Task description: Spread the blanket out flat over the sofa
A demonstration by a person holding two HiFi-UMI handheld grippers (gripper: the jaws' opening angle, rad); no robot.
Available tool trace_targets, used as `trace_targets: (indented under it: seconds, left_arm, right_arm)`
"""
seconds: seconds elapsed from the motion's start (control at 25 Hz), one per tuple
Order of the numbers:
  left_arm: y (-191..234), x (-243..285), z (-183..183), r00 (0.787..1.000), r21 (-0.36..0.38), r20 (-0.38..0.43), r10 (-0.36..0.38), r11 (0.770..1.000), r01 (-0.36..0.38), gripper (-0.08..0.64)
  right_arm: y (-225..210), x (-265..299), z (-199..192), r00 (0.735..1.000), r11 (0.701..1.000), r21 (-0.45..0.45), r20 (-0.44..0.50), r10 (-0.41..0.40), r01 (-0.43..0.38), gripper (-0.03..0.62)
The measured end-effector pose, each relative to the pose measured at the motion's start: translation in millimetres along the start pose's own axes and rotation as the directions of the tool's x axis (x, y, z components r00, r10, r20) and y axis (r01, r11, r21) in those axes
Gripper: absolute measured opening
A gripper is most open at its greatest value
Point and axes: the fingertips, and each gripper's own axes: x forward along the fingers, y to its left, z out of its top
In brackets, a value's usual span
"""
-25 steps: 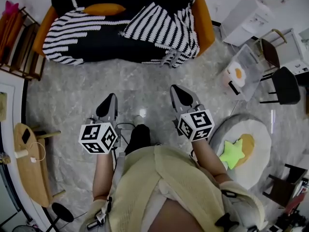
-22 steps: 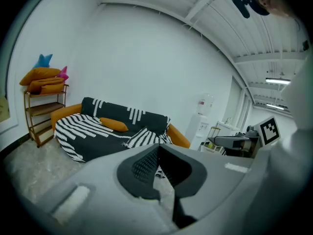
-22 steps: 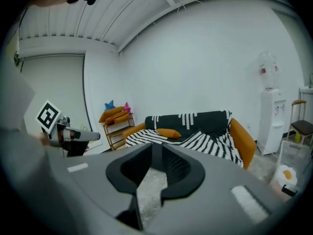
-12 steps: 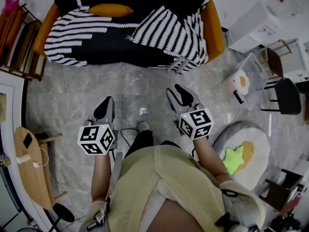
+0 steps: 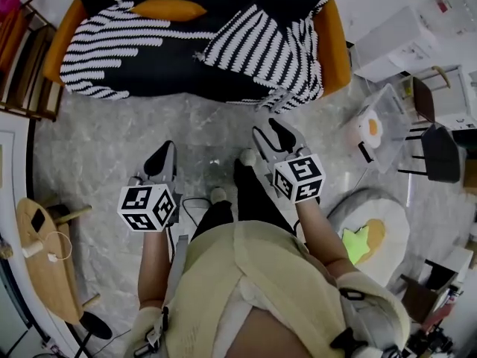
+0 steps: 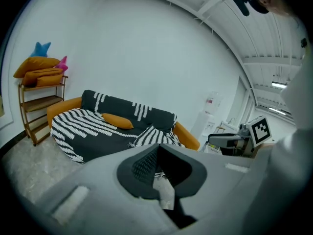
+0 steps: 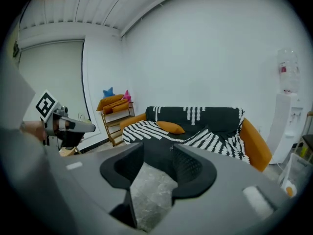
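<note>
A black-and-white striped blanket [image 5: 141, 58] covers the orange sofa [image 5: 334, 39], with a bunched, folded-over part [image 5: 261, 51] on its right half and an orange cushion [image 5: 168, 8] on top at the back. Both grippers hover over the marble floor, short of the sofa's front edge and touching nothing. My left gripper [image 5: 162, 159] looks shut and empty. My right gripper [image 5: 270, 134] is opening, with only floor showing between its fingers. The left gripper view shows the blanket [image 6: 98, 131] beyond my left gripper [image 6: 157, 148]. The right gripper view shows the blanket [image 7: 195, 126] beyond my right gripper [image 7: 159, 151].
A wooden shelf [image 5: 22, 51] stands left of the sofa and a round wooden side table [image 5: 45, 252] sits nearer at the left. To the right are a white cabinet [image 5: 402, 39], a clear box [image 5: 376, 118], a black chair [image 5: 440, 136] and an egg-shaped rug [image 5: 373, 230].
The sofa sits closer in the head view as the person stepped towards it. My right gripper went from shut to open and moved forward. The left gripper barely shifted.
</note>
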Motion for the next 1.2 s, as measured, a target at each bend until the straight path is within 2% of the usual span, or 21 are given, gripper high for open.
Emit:
trace_targets:
  seconds: [0.16,0.36,0.56,0.8,1.2]
  left_arm:
    - [-2,28,11,1.0,-0.005,0.011,0.003,1.0,-0.003,0.003]
    - [13,71,24,0.999,-0.044,0.013,0.051,0.998,-0.05,0.003]
    - [23,127,48,0.996,-0.069,0.01,0.094,0.993,-0.093,0.003]
    - [34,189,63,0.99,-0.109,-0.011,0.14,0.984,-0.141,0.003]
    - [64,257,64,0.972,-0.139,-0.059,0.226,0.963,-0.232,0.005]
  right_arm:
    - [-25,35,7,1.0,1.0,-0.019,-0.016,0.02,-0.021,0.176]
    - [-52,83,25,0.996,0.994,-0.077,-0.039,0.079,-0.082,0.179]
    - [-85,129,38,0.987,0.984,-0.097,-0.08,0.139,-0.146,0.179]
    - [-121,181,38,0.967,0.969,-0.11,-0.151,0.205,-0.223,0.179]
    - [-144,261,20,0.919,0.936,-0.106,-0.256,0.3,-0.336,0.183]
